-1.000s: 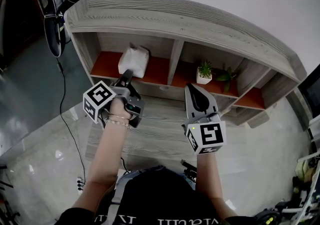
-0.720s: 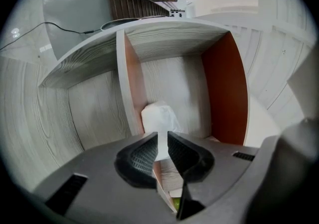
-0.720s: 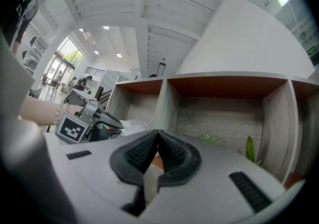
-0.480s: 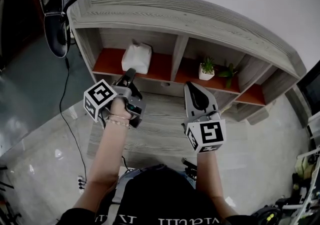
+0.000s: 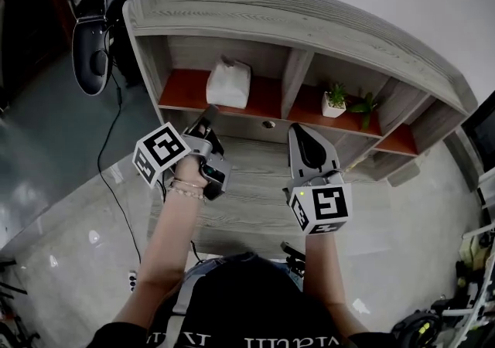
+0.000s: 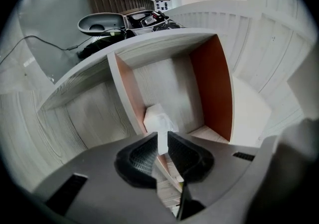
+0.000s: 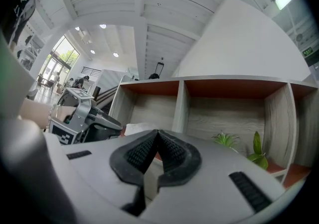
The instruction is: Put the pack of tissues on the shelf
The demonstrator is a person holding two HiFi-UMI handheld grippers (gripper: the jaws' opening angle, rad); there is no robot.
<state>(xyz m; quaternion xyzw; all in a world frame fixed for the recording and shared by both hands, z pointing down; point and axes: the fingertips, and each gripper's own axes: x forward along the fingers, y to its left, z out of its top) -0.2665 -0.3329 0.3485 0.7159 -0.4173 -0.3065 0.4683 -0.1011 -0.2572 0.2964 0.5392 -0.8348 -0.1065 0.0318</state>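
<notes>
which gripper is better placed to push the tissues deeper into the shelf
Left. The tissues sit in the left compartment, straight ahead of the left gripper and in line with its jaws; the right gripper faces the middle compartment with the plant.
</notes>
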